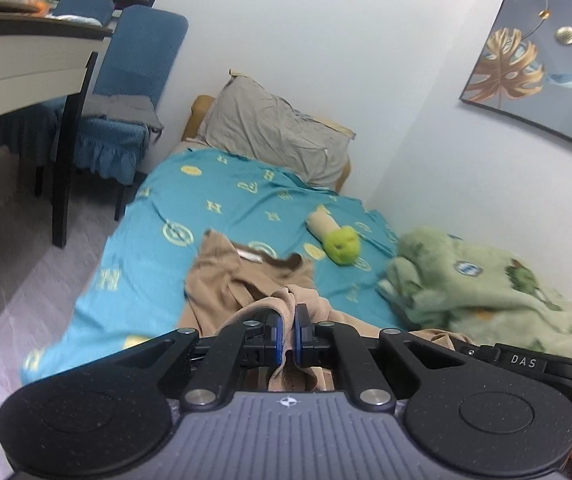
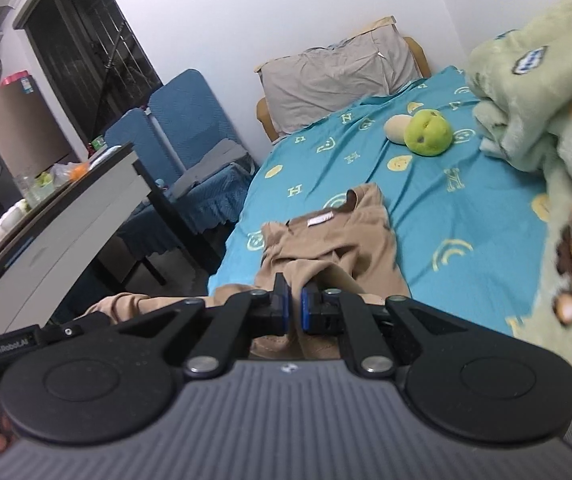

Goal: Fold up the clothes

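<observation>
My left tongs (image 1: 289, 330) are clenched on a fold of the tan trousers (image 1: 241, 276); my right tongs (image 2: 294, 306) pinch the same cloth. The trousers lie crumpled near the bed's (image 1: 221, 196) near edge, waistband toward the pillow (image 1: 273, 132).

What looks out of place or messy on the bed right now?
The tan garment is bunched and creased rather than flat, pinched by both the left gripper and the right gripper. A green plush toy lies loose on the teal sheet, and a green blanket is heaped beside it.
</observation>
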Tool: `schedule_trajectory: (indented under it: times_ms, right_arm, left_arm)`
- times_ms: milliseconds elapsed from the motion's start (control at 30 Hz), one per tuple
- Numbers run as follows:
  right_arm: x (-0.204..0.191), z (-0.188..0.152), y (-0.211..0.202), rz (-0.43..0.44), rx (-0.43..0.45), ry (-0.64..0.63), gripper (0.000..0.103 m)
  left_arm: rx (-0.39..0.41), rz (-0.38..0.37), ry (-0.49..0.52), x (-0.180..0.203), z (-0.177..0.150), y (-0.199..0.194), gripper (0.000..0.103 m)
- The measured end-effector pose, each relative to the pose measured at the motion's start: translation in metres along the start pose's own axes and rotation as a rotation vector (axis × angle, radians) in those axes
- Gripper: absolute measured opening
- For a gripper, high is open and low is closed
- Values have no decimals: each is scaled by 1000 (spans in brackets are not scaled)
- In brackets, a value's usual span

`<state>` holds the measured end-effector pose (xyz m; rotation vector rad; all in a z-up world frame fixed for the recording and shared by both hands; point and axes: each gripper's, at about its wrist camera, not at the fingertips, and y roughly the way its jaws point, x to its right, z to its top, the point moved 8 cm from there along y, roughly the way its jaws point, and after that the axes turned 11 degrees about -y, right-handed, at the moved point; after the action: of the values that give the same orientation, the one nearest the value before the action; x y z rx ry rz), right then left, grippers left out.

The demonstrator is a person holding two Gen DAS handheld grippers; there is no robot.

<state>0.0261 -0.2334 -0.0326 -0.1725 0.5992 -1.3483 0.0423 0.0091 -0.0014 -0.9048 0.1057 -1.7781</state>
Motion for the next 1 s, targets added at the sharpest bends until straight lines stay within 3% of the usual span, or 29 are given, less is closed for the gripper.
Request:
schedule_trajectory:
  times_ms: [267,433,600,833,900,1000]
  right_arm:
    - [40,7,122,-64,-116,11,10]
    - [57,-15,183,-107,-206,18,10]
    - [69,-34,215,-150,-252,10,11]
    - [76,-39,227,-164,-283,-4,12]
    - [73,-35,219,-166,-252,3,13]
    - [69,-28,207,-168,-206,15,18]
  left_arm:
    - [-18,90,71,-16,32,115,7]
    - [-80,152,103,-46,18,186,7]
    - [-148,201,134,-71,-5,227,11]
    - [-167,217,165,-73,-15,238,17]
    - [-159,216,178,-69,-14,233,36]
    - [-113,218,206,-58,-7,217,47]
